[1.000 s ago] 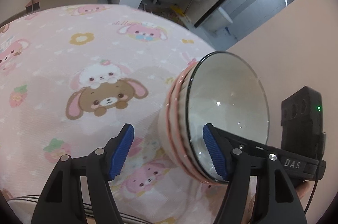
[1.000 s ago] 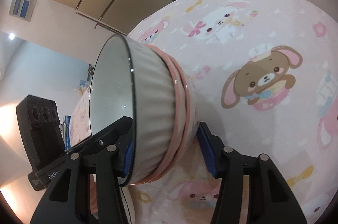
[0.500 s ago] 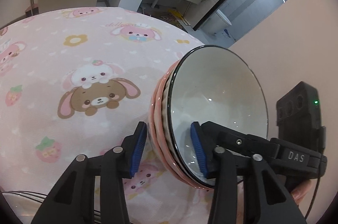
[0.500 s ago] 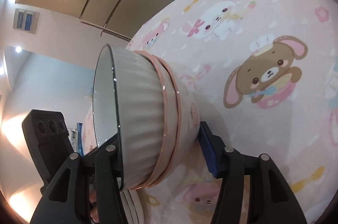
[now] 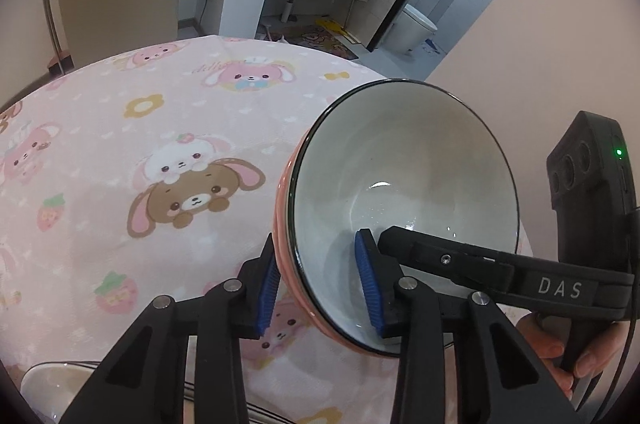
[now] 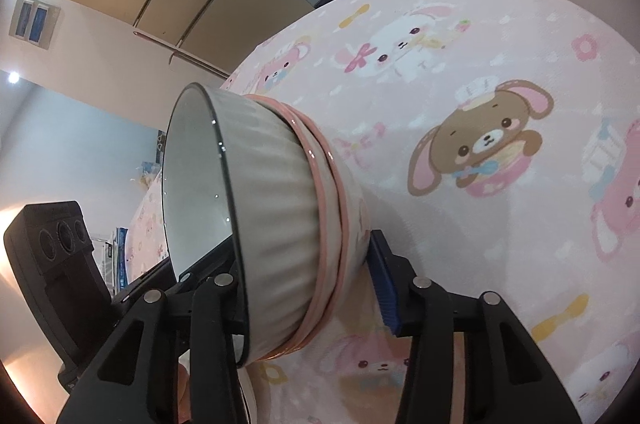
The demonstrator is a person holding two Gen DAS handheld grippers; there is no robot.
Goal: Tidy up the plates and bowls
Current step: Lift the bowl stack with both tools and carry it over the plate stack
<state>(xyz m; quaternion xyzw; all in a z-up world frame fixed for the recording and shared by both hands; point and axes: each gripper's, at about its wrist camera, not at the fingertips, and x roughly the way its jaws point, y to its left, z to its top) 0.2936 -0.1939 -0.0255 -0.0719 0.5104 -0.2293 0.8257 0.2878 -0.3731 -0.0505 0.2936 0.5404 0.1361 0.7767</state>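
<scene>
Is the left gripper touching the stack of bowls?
Touching. In the left wrist view the left gripper, jaws just closing, straddles the rim of the stack of bowls, one blue pad on the pink outside, one inside.

right tool (image 6: 308, 284) closing | clamps bowl stack (image 6: 276, 220) | above tablecloth (image 6: 500, 71)

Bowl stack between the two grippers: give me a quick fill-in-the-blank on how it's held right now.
1. The bowl stack is tipped on its ____, off the tablecloth.
2. The top bowl's rim is dark; the two bowls under it have ____ rims.
3. The left gripper has one pad ____ the top bowl.
4. The right gripper spans the ____ stack.

Missing: side; pink; inside; whole
</scene>
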